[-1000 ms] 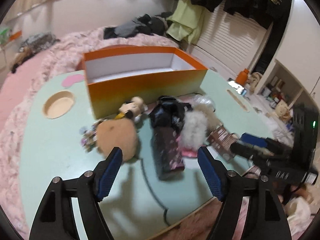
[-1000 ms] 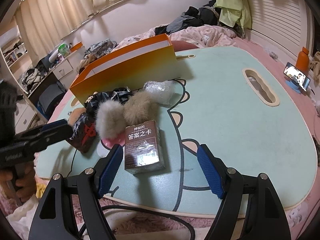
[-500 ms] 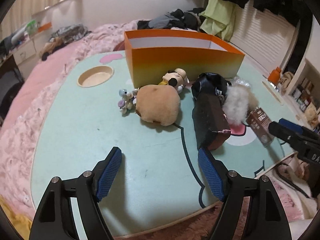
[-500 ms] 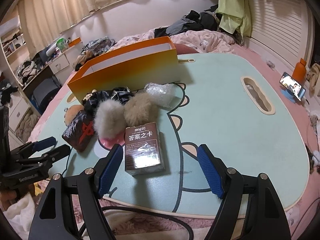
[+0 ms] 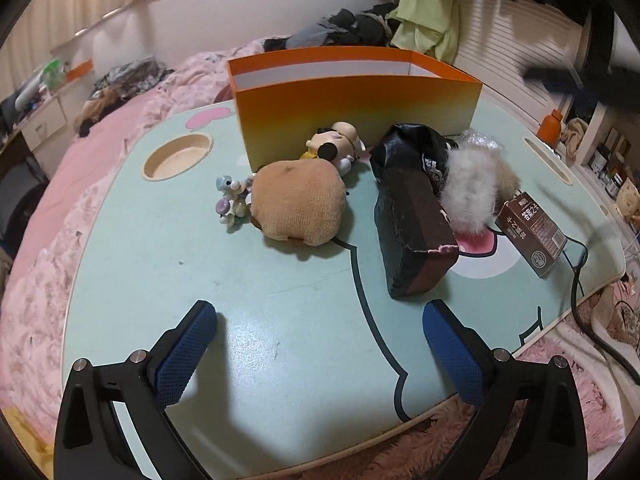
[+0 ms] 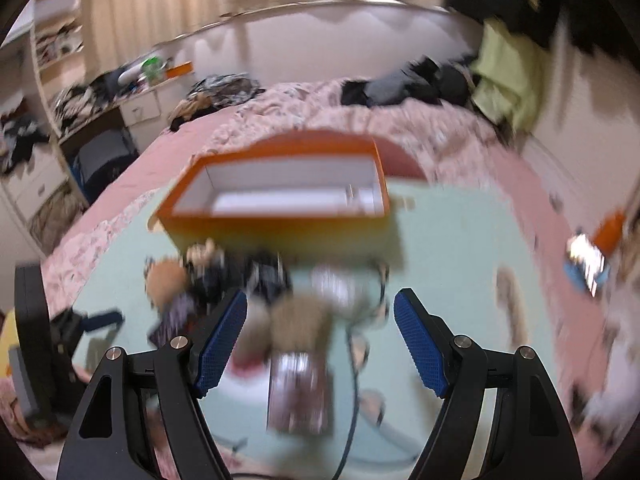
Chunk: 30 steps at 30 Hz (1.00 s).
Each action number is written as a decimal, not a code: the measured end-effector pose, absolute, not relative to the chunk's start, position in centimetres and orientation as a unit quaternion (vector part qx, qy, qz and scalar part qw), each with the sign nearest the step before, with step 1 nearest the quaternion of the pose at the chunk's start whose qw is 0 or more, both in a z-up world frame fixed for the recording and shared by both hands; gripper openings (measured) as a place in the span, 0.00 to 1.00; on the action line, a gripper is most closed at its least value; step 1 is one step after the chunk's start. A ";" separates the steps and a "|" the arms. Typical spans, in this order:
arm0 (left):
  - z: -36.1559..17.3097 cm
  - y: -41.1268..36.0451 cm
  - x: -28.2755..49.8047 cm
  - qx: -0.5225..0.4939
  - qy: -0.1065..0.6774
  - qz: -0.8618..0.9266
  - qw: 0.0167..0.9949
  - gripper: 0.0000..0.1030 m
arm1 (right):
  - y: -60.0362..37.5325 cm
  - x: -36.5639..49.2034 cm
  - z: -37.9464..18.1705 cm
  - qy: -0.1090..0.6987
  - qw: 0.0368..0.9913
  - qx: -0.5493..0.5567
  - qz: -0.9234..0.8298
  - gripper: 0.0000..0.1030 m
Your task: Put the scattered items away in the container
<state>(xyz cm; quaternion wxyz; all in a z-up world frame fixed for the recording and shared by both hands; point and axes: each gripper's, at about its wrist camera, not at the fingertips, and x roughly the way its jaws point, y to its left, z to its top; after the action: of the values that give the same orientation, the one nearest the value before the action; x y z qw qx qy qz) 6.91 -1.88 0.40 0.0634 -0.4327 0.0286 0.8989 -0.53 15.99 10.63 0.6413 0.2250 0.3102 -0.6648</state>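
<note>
We are in a home bedroom. Pink bed (image 5: 120,128) at 10 o'clock, heaped clothes (image 5: 340,30) at 12. Curtains (image 6: 200,4) and cluttered shelves (image 6: 56,52) behind.

Left gripper (image 5: 320,344): tilted downward, black arms with blue ribbed pads (image 5: 182,360), jaws just widened to their fullest spread, nothing between them. Right gripper (image 6: 320,340): tilted downward, same black arms and blue pads (image 6: 418,344), jaws parted and gripping nothing; its view is smeared with blur
</note>
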 end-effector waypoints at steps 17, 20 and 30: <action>0.5 -1.4 7.2 -0.427 0.030 0.901 0.067 1.00 | -1.9 -3.0 6.1 0.496 0.516 0.334 -0.613 0.33; 0.5 -1.4 7.2 -0.427 0.030 0.901 0.067 1.00 | -2.6 -2.8 5.7 0.520 0.499 0.322 -0.614 0.33; 0.6 -1.2 7.5 -0.426 0.032 0.902 0.071 1.00 | -3.6 -2.5 4.2 0.555 0.455 0.313 -0.621 0.33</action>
<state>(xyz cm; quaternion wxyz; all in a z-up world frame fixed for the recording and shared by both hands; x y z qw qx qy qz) 7.47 -1.16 0.62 0.0710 -0.4257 0.0321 0.9015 -2.52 -3.60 4.20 0.4555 0.3131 0.5553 -0.6214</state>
